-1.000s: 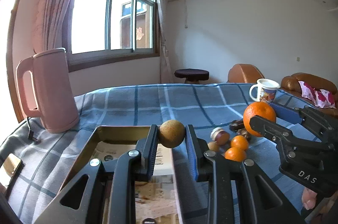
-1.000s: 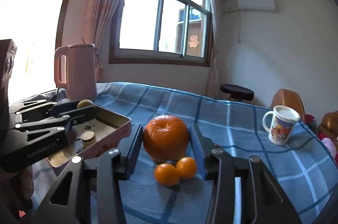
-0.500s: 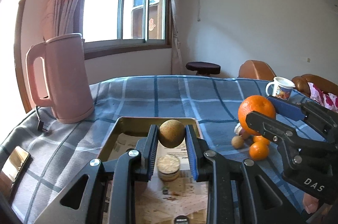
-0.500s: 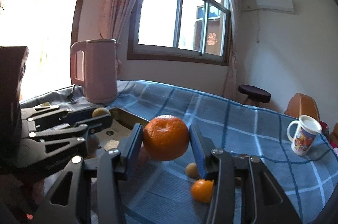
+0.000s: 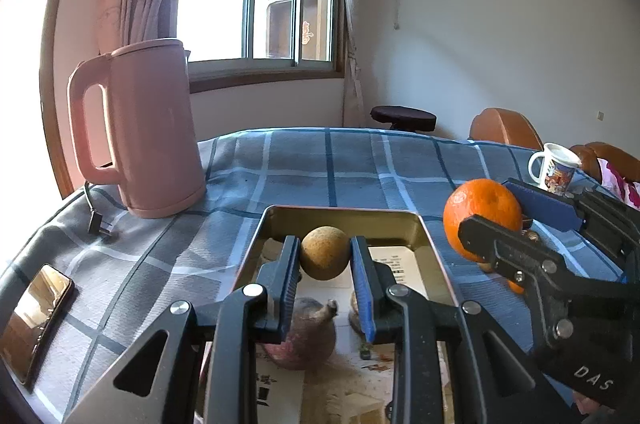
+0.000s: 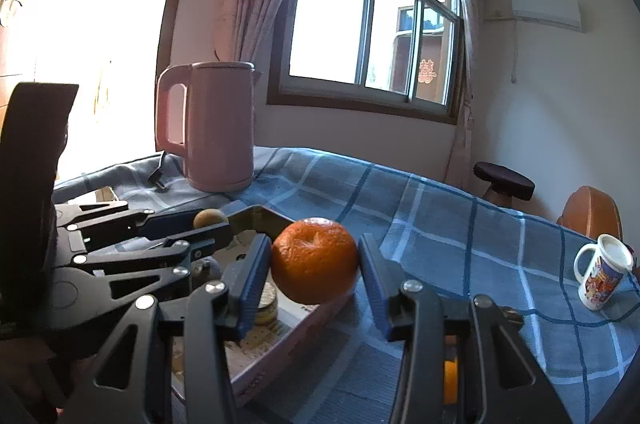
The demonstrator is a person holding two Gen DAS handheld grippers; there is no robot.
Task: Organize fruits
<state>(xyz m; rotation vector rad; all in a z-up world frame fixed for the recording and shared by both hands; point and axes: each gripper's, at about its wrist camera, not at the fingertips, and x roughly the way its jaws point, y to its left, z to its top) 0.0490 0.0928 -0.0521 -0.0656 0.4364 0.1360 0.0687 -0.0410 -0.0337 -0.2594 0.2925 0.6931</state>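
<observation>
My left gripper is shut on a small round brown fruit and holds it above the metal tray. In the tray lie a reddish-brown fruit and a small round piece on paper. My right gripper is shut on a large orange, held over the tray's near corner. The left wrist view shows that orange to the right of the tray. A small tangerine lies on the cloth, mostly hidden behind my right gripper's finger.
A pink kettle stands at the table's far left with its plug on the blue checked cloth. A phone lies at the left edge. A printed mug stands at the right. A stool and brown chairs sit beyond.
Both grippers have swung left with their fruits: the brown fruit now hangs over the tray's middle, and the orange has come from above the loose tangerines to the tray's edge.
</observation>
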